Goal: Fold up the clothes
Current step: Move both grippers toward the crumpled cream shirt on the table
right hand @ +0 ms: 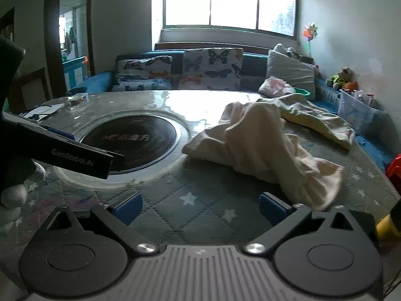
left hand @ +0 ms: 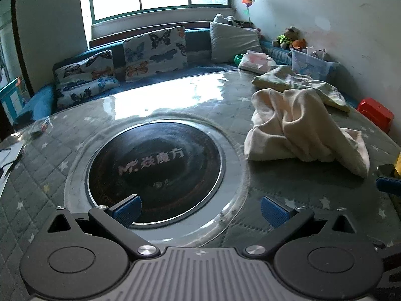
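A crumpled cream garment [left hand: 300, 130] lies on the right part of the table; it also shows in the right wrist view [right hand: 263, 148]. Behind it lies a crumpled pale yellow garment [left hand: 298, 82], also seen in the right wrist view [right hand: 318, 118]. My left gripper [left hand: 200, 212] is open and empty above the black round cooktop [left hand: 155, 165], left of the cream garment. My right gripper [right hand: 200, 209] is open and empty above the quilted table cover [right hand: 175, 213], just in front of the cream garment's near corner. The left gripper's body [right hand: 75, 155] shows at the left of the right wrist view.
A sofa with butterfly cushions [left hand: 155, 52] and a grey pillow [left hand: 233, 41] runs behind the table. A clear plastic box [left hand: 310, 64] and a red stool [left hand: 376, 113] stand at the right. Papers [right hand: 42, 110] and a small packet [left hand: 42, 125] lie at the table's left.
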The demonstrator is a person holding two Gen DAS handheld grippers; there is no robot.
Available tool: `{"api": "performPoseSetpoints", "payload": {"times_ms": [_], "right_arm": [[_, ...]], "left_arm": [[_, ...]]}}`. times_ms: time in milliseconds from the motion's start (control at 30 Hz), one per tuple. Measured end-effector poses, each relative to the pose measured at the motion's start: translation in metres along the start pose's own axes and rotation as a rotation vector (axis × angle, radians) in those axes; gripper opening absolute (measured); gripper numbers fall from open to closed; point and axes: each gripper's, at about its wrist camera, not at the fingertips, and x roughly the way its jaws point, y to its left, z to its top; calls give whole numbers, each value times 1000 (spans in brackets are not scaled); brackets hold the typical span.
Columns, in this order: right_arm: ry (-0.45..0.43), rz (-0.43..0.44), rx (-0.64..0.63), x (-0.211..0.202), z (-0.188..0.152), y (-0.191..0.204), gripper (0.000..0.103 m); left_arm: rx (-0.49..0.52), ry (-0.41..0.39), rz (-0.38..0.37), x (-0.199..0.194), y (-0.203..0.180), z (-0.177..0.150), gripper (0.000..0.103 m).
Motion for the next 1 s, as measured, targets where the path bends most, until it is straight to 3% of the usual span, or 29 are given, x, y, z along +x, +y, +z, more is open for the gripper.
{"api": "performPoseSetpoints", "payload": {"times_ms": [1000], "right_arm": [[-9,-63,65,28,12,-51,86]], "left_arm": [[124,-6,-45,31,-47,44,103]]}}
